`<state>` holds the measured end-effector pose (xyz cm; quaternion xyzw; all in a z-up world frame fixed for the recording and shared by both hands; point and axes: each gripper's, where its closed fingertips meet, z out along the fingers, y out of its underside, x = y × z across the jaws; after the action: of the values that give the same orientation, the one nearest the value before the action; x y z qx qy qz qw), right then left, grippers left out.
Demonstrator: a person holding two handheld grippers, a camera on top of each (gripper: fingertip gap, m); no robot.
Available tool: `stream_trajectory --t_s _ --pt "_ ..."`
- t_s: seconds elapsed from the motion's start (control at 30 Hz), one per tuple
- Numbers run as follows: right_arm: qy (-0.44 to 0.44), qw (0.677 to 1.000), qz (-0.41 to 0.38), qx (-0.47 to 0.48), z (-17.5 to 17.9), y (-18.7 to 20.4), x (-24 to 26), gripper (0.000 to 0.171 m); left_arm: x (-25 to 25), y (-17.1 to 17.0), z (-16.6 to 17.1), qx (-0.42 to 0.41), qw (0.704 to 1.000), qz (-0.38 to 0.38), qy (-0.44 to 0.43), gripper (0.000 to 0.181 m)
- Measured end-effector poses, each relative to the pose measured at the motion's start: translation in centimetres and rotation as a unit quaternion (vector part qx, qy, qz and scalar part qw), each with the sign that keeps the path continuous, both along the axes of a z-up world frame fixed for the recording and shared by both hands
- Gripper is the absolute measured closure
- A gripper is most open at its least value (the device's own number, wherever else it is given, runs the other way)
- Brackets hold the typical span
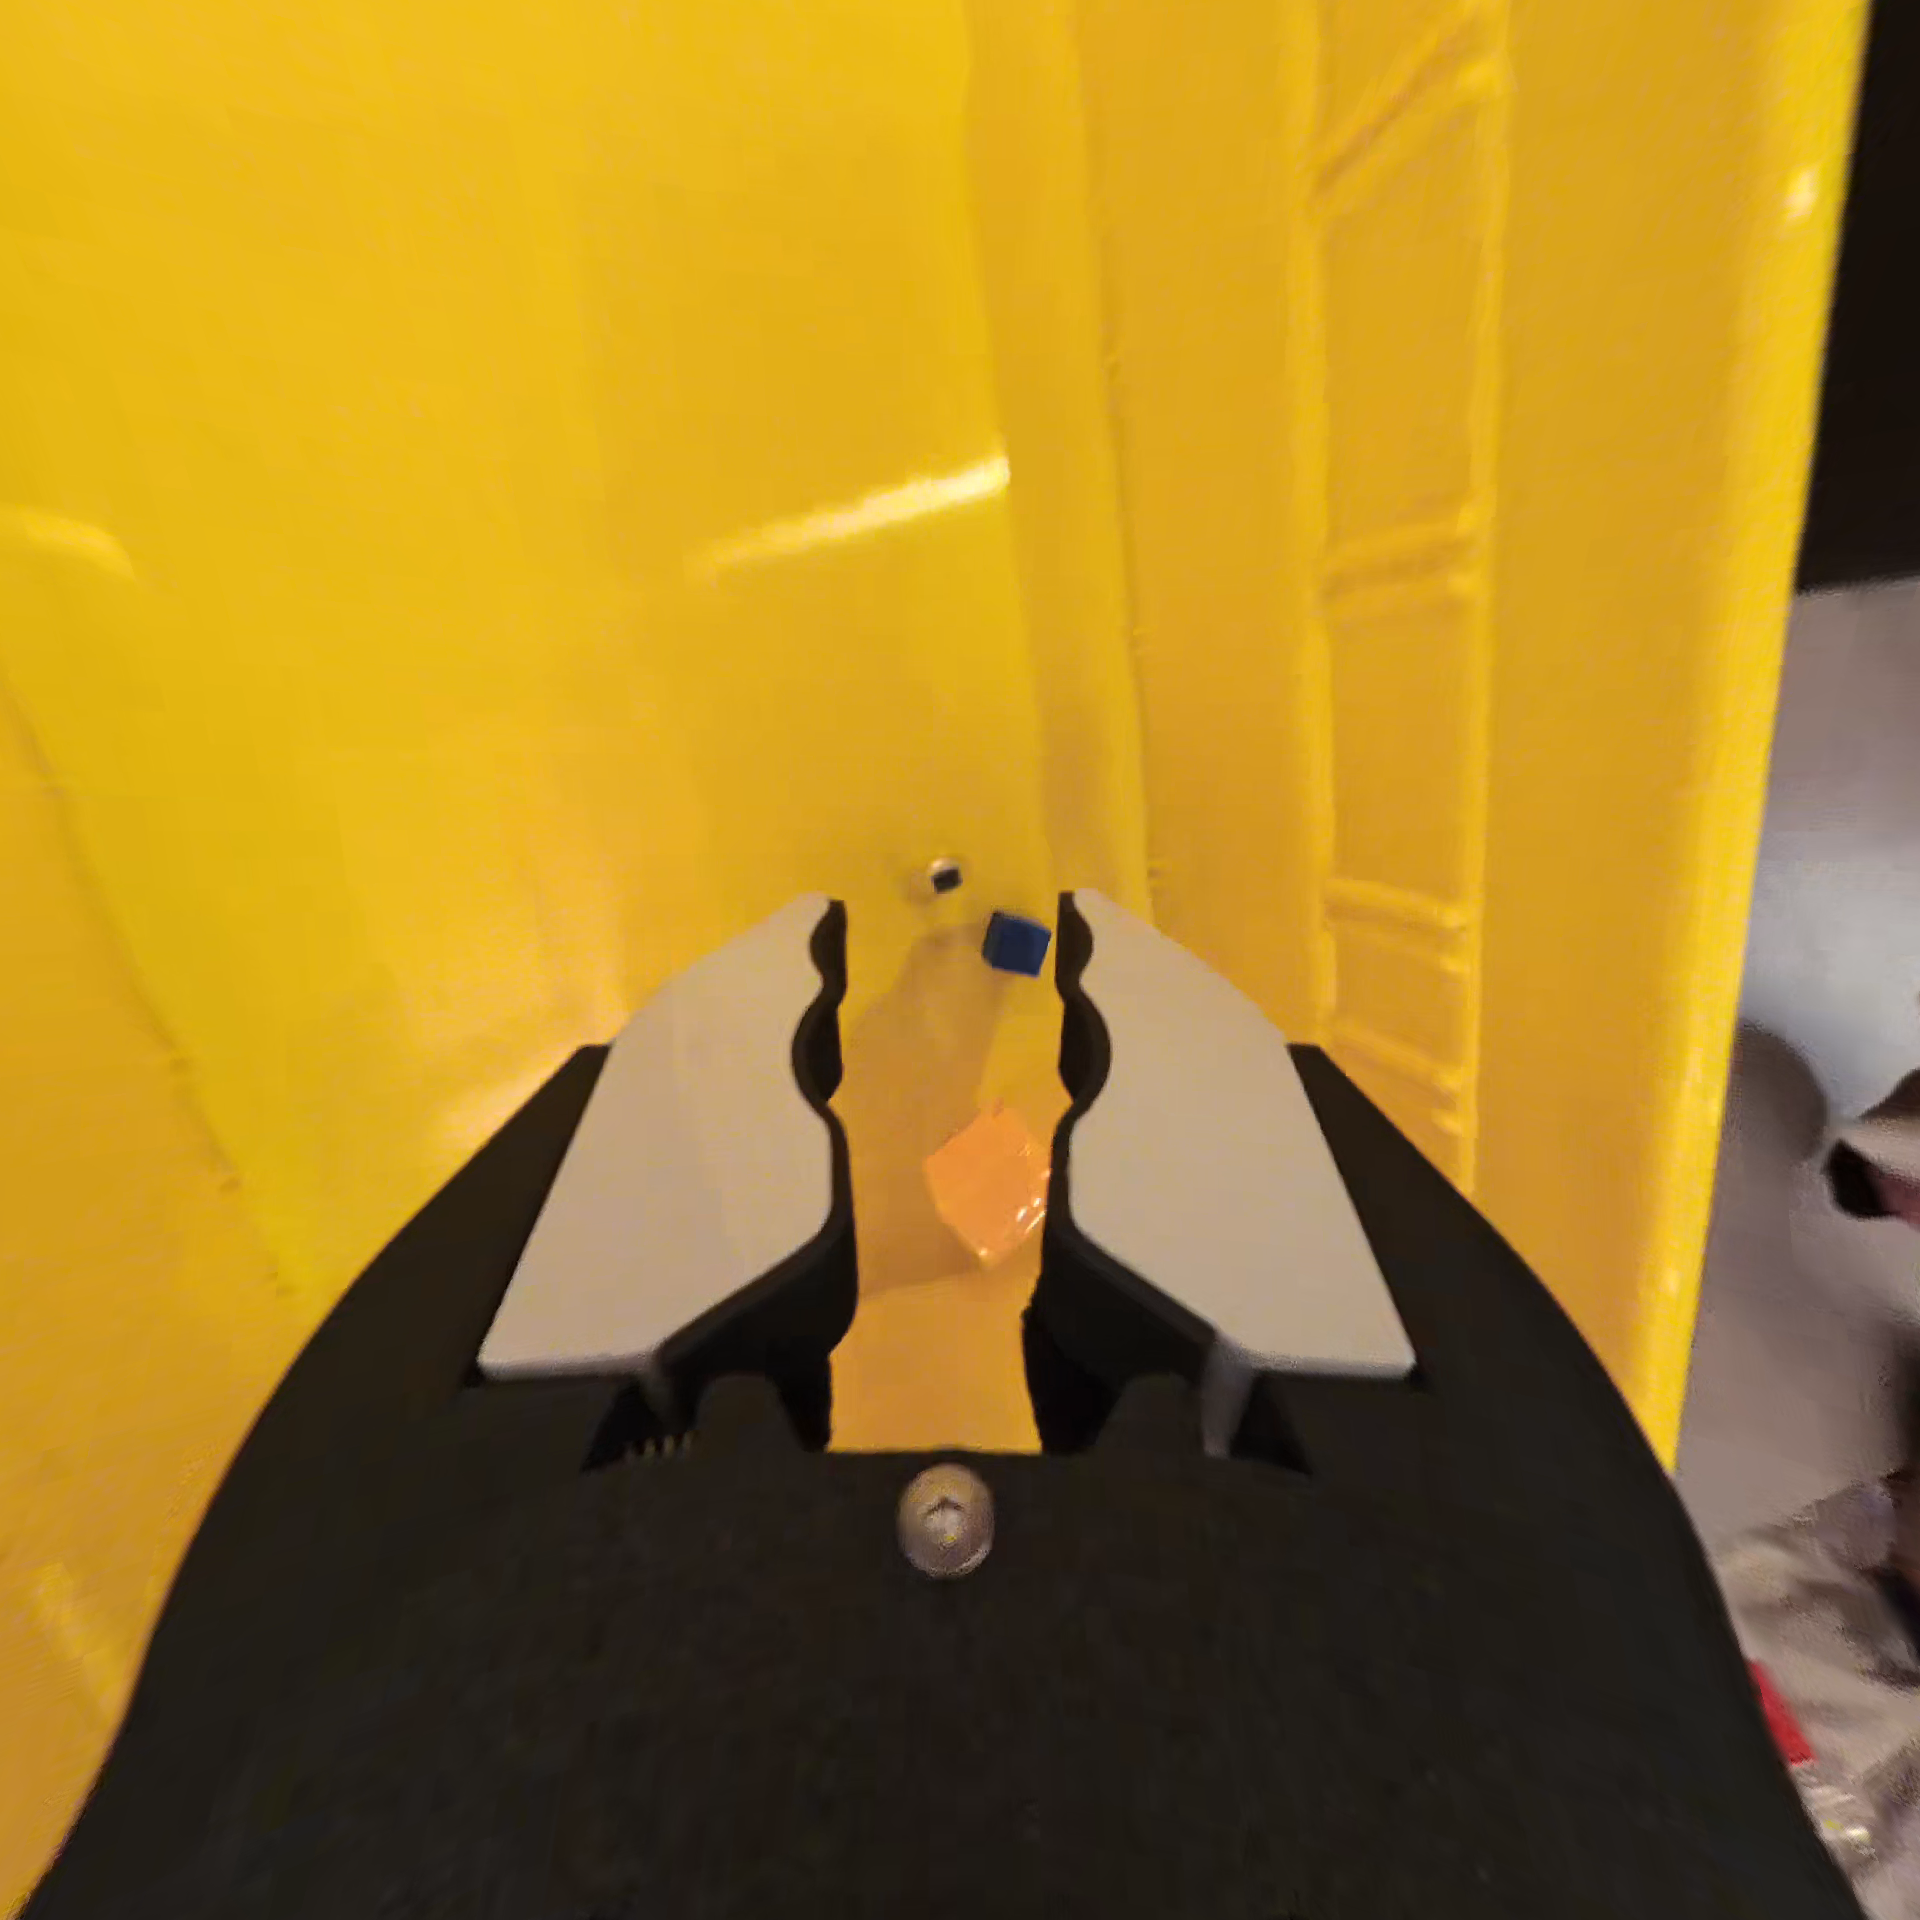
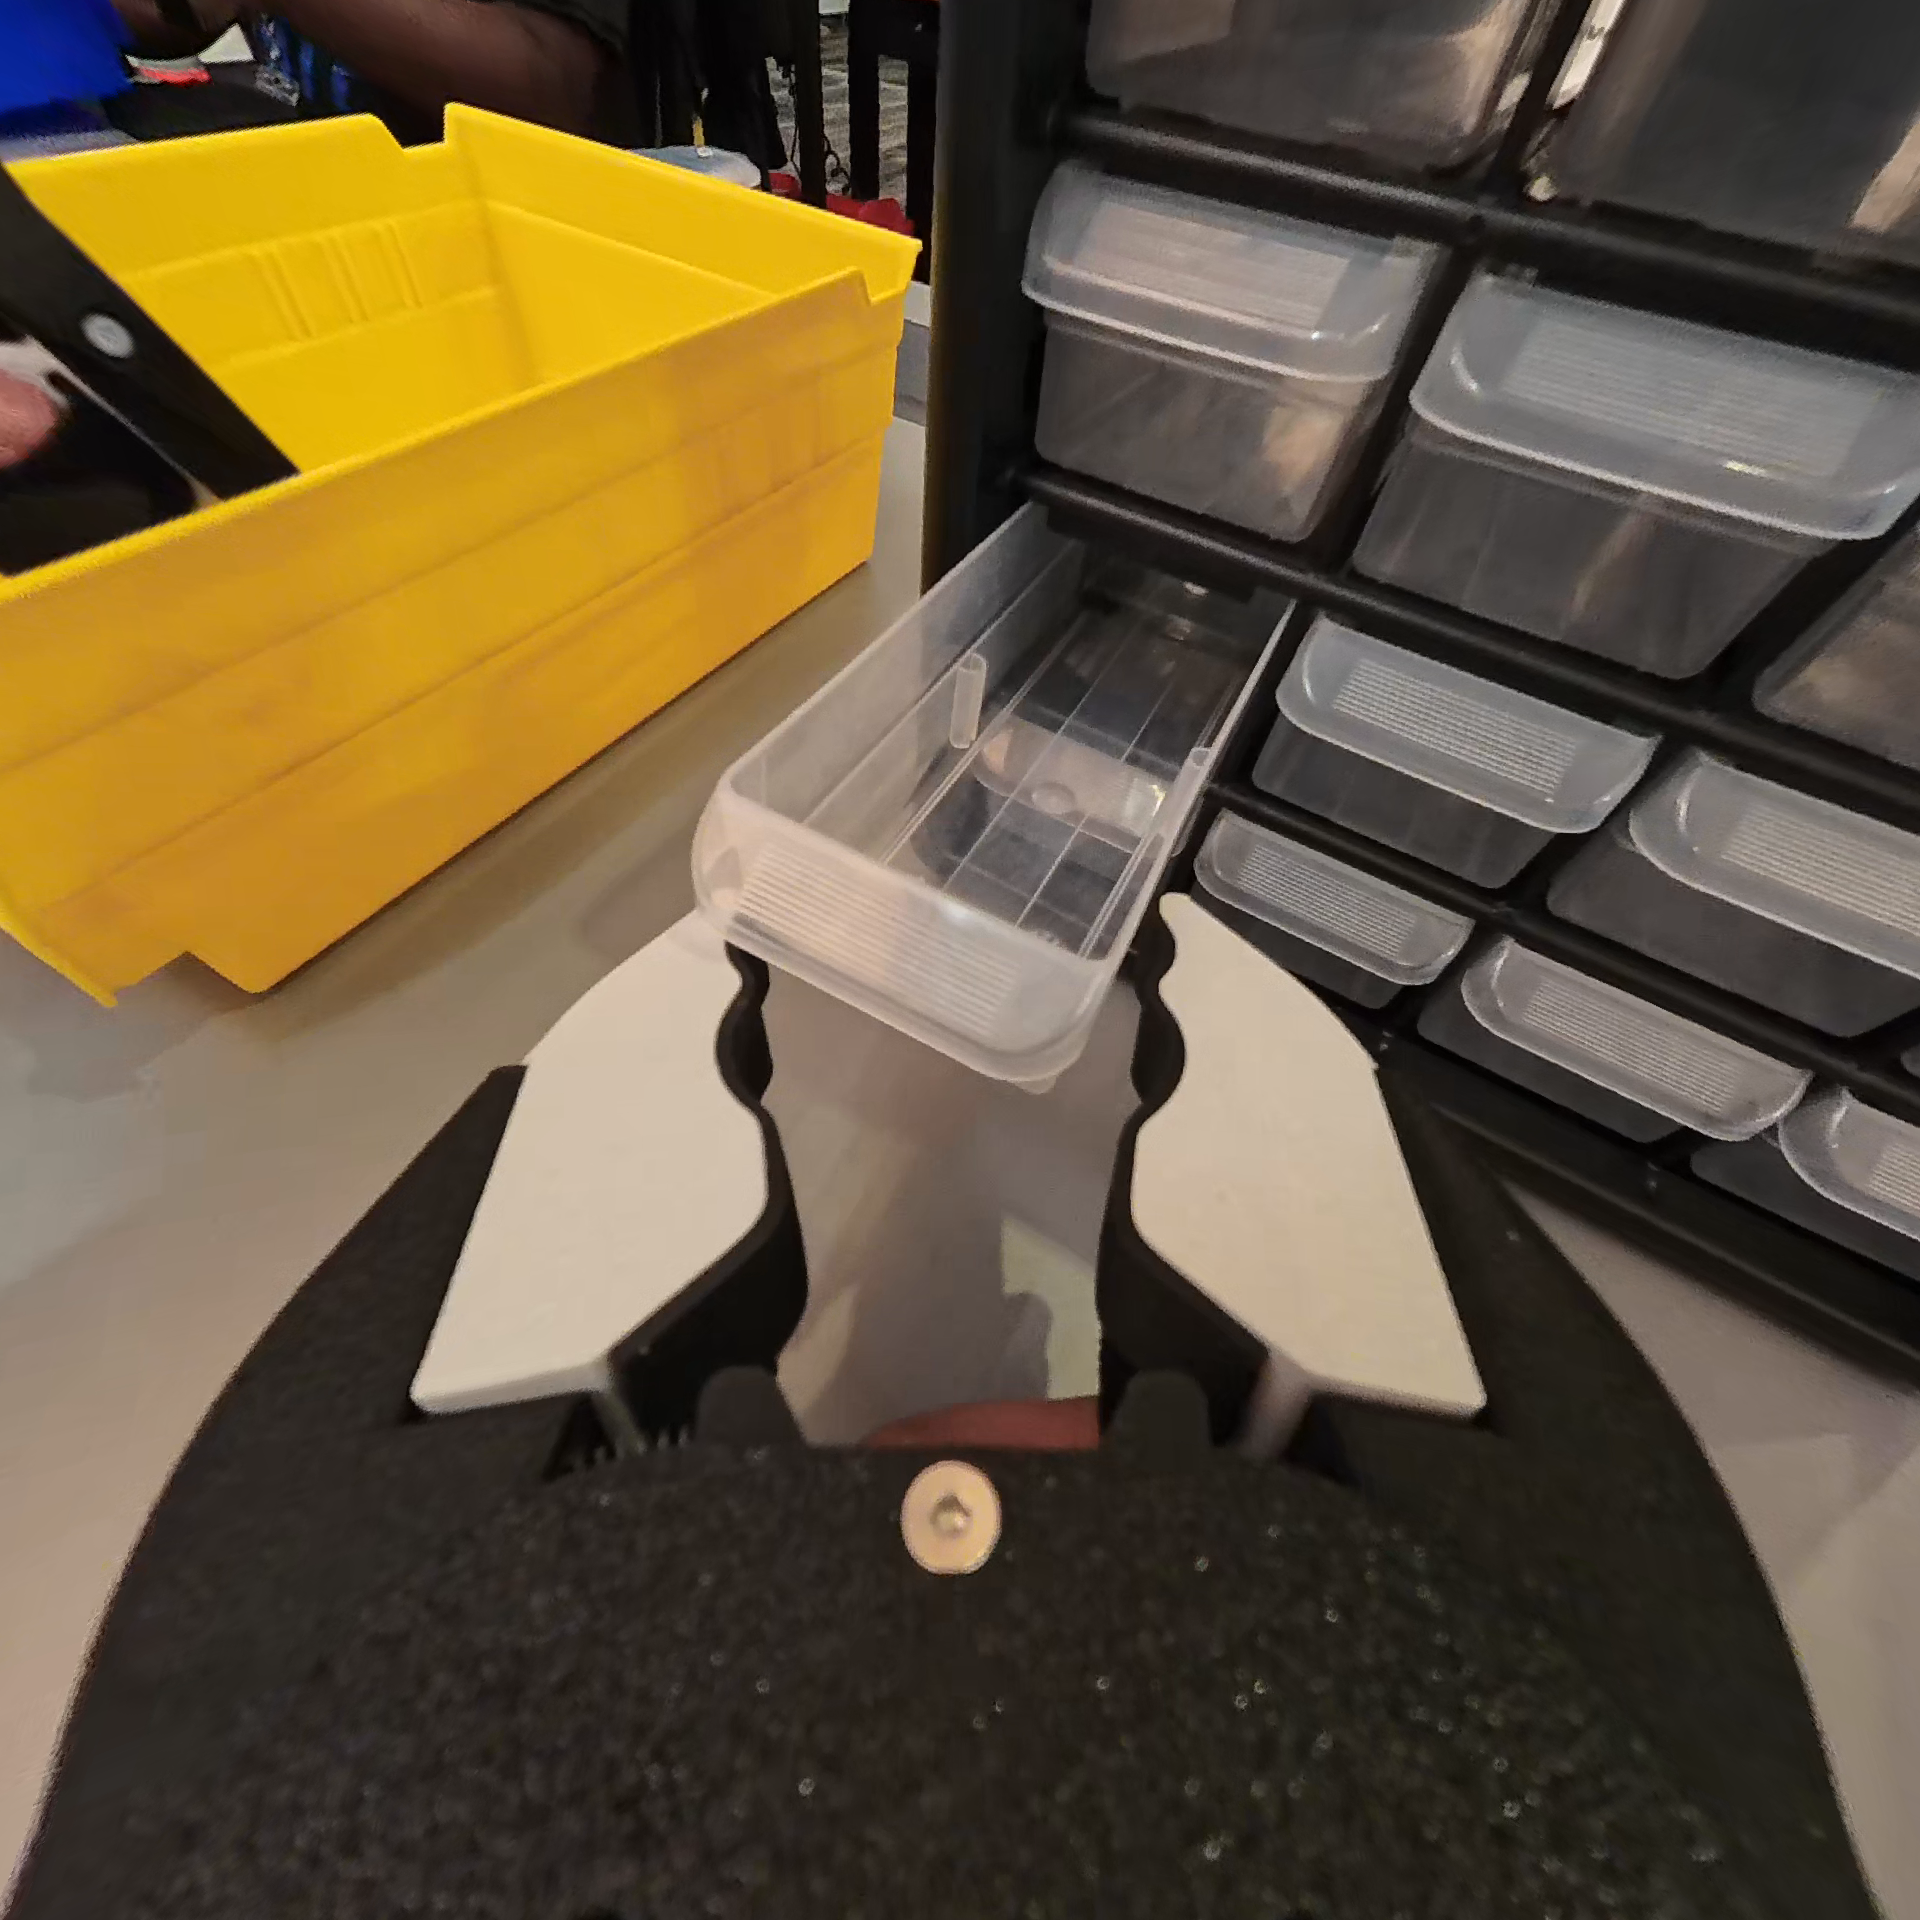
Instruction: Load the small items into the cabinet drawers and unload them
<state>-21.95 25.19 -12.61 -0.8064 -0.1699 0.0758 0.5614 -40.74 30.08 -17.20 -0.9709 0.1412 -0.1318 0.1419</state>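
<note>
While the right gripper [image 2: 940, 997] waits parted at the open drawer [image 2: 977, 790], the left gripper [image 1: 951, 935], narrowly parted and empty, points down at the blue cube [image 1: 1016, 943] near the yellow bin's [image 1: 520, 520] wall.

Left wrist view pressed close inside the yellow bin [image 1: 520, 520], facing down at its floor, right wrist view low over the grey table [image 2: 208, 1195], facing the drawer cabinet [image 2: 977, 364], bin shared

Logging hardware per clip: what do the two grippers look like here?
Both match: the left gripper and the right gripper each have a black textured body, one silver hex screw at centre, and two pale grey fingers with wavy black inner pads. No cables or sleeves visible.
</note>
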Motion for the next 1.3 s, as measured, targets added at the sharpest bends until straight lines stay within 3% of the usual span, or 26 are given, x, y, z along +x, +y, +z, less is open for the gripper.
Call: stream_trajectory --t_s 0.13,0.3,0.5,0.6,0.67,0.83,0.93,1.07,1.3 --pt "0.0 1.0 0.0 0.0 0.0 0.0 0.0 0.103 0.1 0.5 -1.3 -0.024 0.999 0.038 -0.003 0.15" --pt "0.0 1.0 0.001 -0.002 0.0 0.0 0.0 0.103 0.7 0.4 -1.7 -0.037 0.999 0.033 0.004 0.17" --pt "0.0 1.0 0.003 -0.003 0.0 0.0 0.0 0.103 1.0 0.0 -1.6 -0.046 0.999 0.02 0.005 0.171" --pt "0.001 1.0 0.003 -0.004 0.0 -0.1 0.0 0.103 1.0 -0.2 0.1 -0.032 0.999 0.012 -0.009 0.171" --pt "-0.001 1.0 0.003 -0.004 0.0 -0.1 0.0 0.103 1.5 0.1 3.1 0.006 1.0 -0.002 -0.031 0.171" --pt "-0.003 1.0 0.006 -0.005 0.0 -0.3 0.1 0.103 8.1 -1.3 13.8 0.151 0.968 -0.157 -0.126 0.171" --pt "-0.003 1.0 0.008 -0.006 0.0 -0.4 0.1 0.103 13.8 -3.3 17.0 0.211 0.926 -0.289 -0.125 0.171" --pt "-0.014 1.0 0.005 -0.005 -0.1 -0.4 0.0 0.103 19.4 -5.5 14.6 0.226 0.858 -0.458 -0.048 0.171" --pt "-0.009 1.0 0.009 -0.007 -0.1 -0.5 0.1 0.103 20.3 -4.6 8.1 0.098 0.857 -0.499 0.08 0.171"
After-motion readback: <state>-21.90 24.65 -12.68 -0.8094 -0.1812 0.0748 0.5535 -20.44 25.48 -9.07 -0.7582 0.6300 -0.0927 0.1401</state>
